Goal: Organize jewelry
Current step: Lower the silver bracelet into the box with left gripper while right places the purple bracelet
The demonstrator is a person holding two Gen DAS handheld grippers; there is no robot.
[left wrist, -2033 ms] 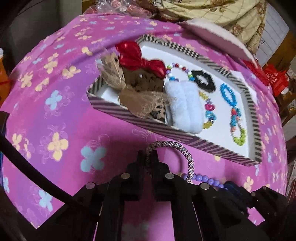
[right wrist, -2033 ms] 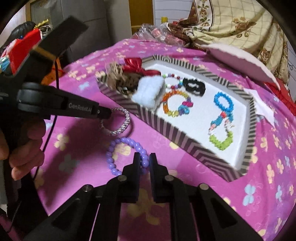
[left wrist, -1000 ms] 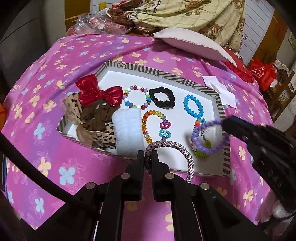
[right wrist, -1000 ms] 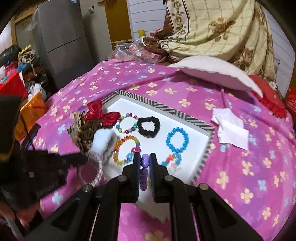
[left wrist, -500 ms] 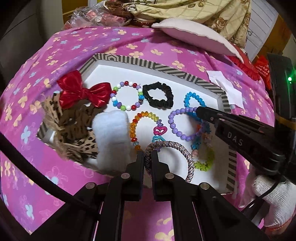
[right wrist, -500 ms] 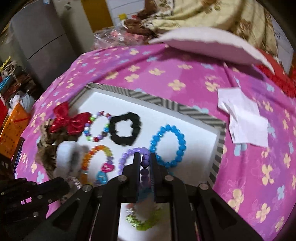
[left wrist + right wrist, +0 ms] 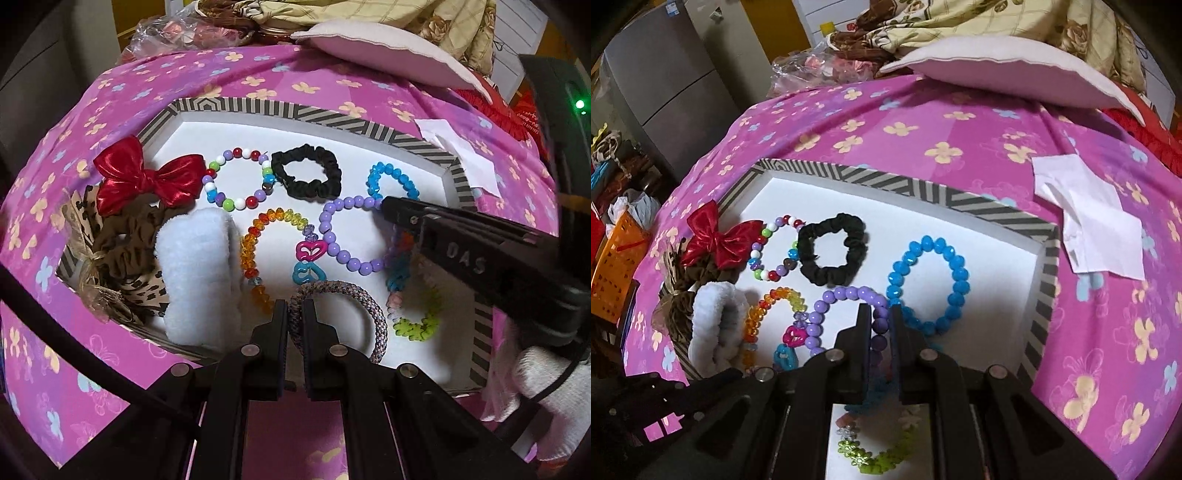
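Observation:
A striped-rim tray with a white floor holds several bracelets and hair ties. My left gripper is shut on a silver-pink woven bracelet, low over the tray's near edge. My right gripper is shut on a purple bead bracelet, which lies on the tray floor between the orange bead bracelet and the blue bead bracelet. In the left wrist view the right gripper reaches in from the right onto the purple bracelet.
In the tray also lie a black scrunchie, a multicolour bead bracelet, a red bow, a white fluffy band, brown leopard ties and a green flower bracelet. A white paper and a pillow lie beyond.
Both grippers lifted their bracelets from the pink cloth and carried them over the tray. The right gripper has lowered the purple bracelet onto the tray floor; the left has moved forward over the near edge.

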